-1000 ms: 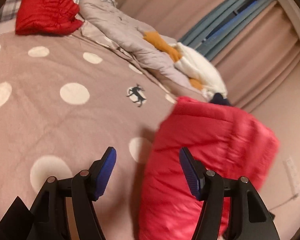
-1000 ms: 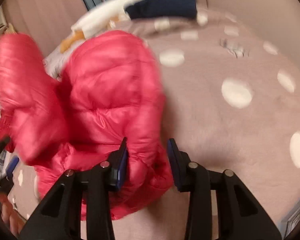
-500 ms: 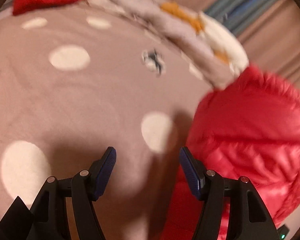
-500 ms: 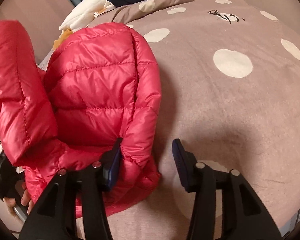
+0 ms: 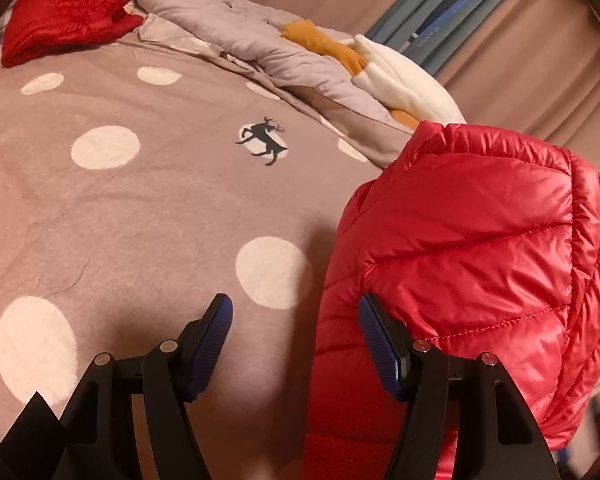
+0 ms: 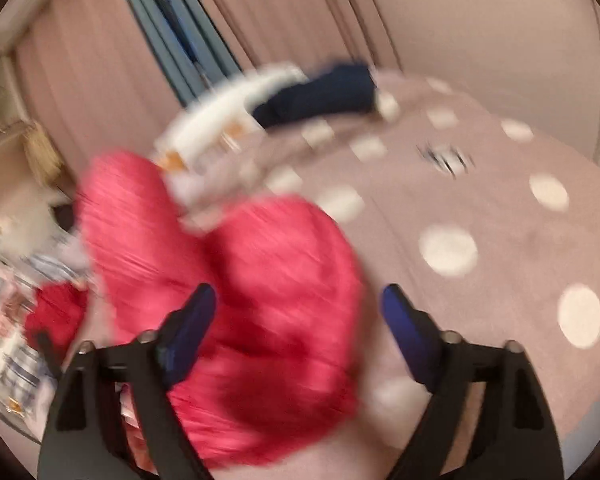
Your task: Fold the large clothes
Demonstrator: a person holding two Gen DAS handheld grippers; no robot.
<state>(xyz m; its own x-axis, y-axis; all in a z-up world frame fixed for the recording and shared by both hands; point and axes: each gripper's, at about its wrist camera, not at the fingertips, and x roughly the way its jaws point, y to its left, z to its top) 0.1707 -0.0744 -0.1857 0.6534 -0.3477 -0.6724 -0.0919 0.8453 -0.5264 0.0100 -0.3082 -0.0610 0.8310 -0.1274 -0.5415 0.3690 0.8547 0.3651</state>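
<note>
A red quilted down jacket [image 5: 472, 264] is seen bunched on the polka-dot bed cover [image 5: 140, 208], at about 4 o'clock in the left wrist view. The left tool [image 5: 294, 334] is held partly open over the cover, nothing gripped; its right pad lies just beside the jacket's edge. In the blurred right wrist view the jacket [image 6: 260, 320] is spread below the right tool [image 6: 298, 328], whose jaws are opening wide; the pads are not pressed on the fabric. A second red jacket [image 5: 64, 12] is folded at 11 o'clock, beside a rumpled grey duvet [image 5: 252, 36]. White and orange fleece clothing [image 5: 396, 76] is piled at 1 o'clock.
</note>
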